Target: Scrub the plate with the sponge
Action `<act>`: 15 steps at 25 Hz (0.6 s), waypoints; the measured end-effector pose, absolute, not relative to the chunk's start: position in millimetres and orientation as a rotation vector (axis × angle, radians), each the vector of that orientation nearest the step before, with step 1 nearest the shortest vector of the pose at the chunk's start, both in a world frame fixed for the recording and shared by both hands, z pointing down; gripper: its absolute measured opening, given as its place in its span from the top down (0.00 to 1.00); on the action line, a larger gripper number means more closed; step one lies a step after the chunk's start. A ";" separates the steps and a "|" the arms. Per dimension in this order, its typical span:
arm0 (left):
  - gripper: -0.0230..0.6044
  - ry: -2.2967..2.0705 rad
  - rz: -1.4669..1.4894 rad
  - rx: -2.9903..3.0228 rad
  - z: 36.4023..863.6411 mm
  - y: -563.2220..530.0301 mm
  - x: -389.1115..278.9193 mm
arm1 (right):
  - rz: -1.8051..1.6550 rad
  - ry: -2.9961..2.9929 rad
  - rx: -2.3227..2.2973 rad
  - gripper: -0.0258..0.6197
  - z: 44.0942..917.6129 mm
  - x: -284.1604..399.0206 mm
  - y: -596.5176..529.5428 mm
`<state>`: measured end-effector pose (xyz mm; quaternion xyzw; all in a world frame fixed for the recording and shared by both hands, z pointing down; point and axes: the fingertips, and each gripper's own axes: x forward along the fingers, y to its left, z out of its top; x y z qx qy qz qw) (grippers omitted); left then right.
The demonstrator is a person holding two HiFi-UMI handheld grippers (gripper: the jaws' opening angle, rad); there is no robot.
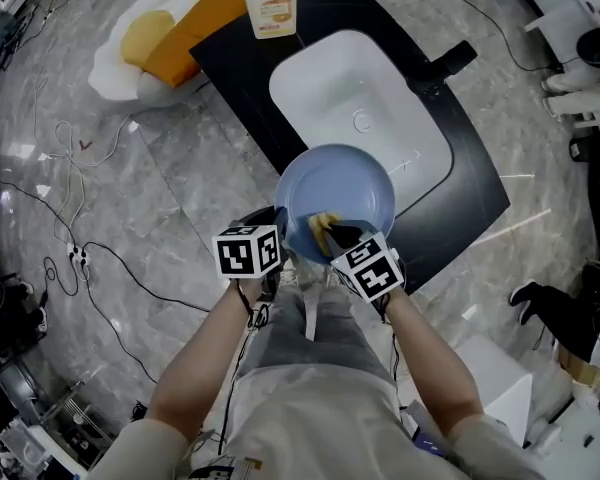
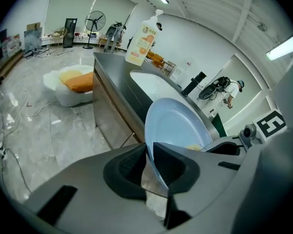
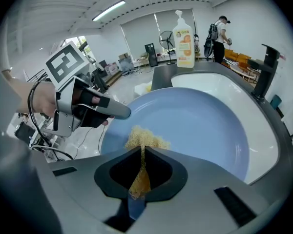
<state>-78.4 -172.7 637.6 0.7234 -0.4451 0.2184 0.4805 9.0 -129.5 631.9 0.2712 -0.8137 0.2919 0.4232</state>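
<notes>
A light blue plate (image 1: 345, 183) is held tilted over the near edge of the white sink (image 1: 380, 98). My left gripper (image 1: 283, 233) is shut on the plate's near left rim; in the left gripper view the rim (image 2: 158, 145) runs pinched between the two jaws. My right gripper (image 1: 327, 231) is shut on a yellow sponge (image 1: 322, 225), squeezed thin between its jaws. The sponge's frayed end (image 3: 145, 139) rests on the plate's inner face (image 3: 200, 126) close to the left gripper (image 3: 118, 112).
The sink sits in a black counter (image 1: 235, 53) with a black faucet (image 1: 442, 65) at the right and a soap bottle (image 1: 269, 1) at the far edge. Yellow and orange cushions (image 1: 170, 33) lie on the floor at the left, with cables (image 1: 75, 253). A person (image 3: 218, 33) stands far back.
</notes>
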 end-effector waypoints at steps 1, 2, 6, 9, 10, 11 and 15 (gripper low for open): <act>0.87 -1.096 0.506 1.745 638.1 -173.6 -78.8 | 0.728 -2.039 0.667 0.89 633.2 6.9 -129.9; 0.88 -1.103 0.480 1.728 637.8 -174.4 -78.9 | 0.726 -2.042 0.655 0.89 634.2 4.8 -130.4; 0.89 -1.115 0.498 1.728 637.1 -175.0 -79.9 | 0.723 -2.080 0.623 0.89 636.6 -7.5 -140.6; 0.89 -1.116 0.549 1.753 638.2 -175.4 -80.3 | 0.719 -2.106 0.605 0.89 638.1 -18.1 -157.4; 0.89 -1.111 0.557 1.760 638.4 -175.8 -79.2 | 0.704 -2.108 0.602 0.89 638.4 -19.9 -164.0; 0.89 -1.106 0.559 1.766 638.3 -176.3 -78.0 | 0.688 -2.109 0.603 0.89 638.6 -21.2 -170.8; 0.89 -1.098 0.552 1.777 636.9 -177.1 -80.5 | 0.672 -2.111 0.636 0.89 638.6 -26.4 -194.6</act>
